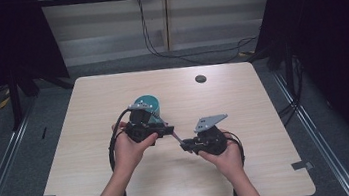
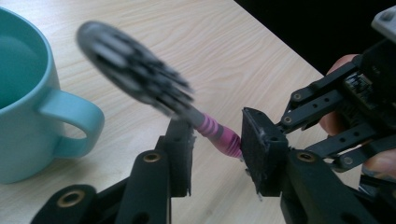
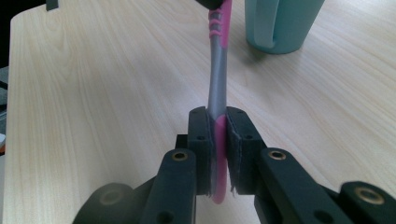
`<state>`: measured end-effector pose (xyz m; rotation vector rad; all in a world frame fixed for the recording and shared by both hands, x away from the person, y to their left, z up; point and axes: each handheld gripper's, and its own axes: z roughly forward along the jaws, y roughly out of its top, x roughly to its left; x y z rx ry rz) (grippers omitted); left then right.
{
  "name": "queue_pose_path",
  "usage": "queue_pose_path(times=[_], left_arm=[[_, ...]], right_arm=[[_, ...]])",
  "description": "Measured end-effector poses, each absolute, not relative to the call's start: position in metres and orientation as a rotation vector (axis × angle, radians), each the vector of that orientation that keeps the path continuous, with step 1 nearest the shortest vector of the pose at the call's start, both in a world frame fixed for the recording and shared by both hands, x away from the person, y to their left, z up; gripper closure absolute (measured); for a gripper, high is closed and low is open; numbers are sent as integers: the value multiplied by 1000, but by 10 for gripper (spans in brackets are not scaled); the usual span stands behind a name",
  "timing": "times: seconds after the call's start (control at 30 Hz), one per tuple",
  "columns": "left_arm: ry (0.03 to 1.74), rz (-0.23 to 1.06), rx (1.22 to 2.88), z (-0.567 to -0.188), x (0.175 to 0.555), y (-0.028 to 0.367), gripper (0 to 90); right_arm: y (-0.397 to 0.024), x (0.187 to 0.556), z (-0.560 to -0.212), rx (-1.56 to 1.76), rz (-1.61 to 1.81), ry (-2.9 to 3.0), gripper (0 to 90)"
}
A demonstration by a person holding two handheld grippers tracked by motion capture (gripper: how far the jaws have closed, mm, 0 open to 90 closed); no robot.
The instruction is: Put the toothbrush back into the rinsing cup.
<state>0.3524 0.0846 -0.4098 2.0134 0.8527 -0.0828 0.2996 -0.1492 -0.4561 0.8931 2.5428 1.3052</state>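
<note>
right claw (image 3: 217, 140) clenched on toothbrush (image 3: 218, 88) handle | left claw (image 2: 217, 144) parted around toothbrush neck, pads not pressing | teal mug (image 1: 146, 106) at 12 o'clock

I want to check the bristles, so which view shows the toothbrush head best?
The left gripper view: the toothbrush head faces the camera up close, though blurred, beside the teal mug. The right gripper view shows the handle clamped in the right gripper, its far end cut off. The high view shows a thin handle between both grippers.
</note>
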Motion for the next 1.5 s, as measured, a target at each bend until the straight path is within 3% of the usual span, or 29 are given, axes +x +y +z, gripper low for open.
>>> queue_pose_path(times=[0.63,1.17,1.5], left_arm=[[828,-111,1933,-400,348,80,767],[796,-120,1926,-395,345,78,805],[797,-92,1916,-394,345,80,806]], right_arm=[[-136,300,-457,903,1346,2550,794],[-123,302,-454,860,1352,2558,770],[-118,302,-456,852,1370,2545,653]])
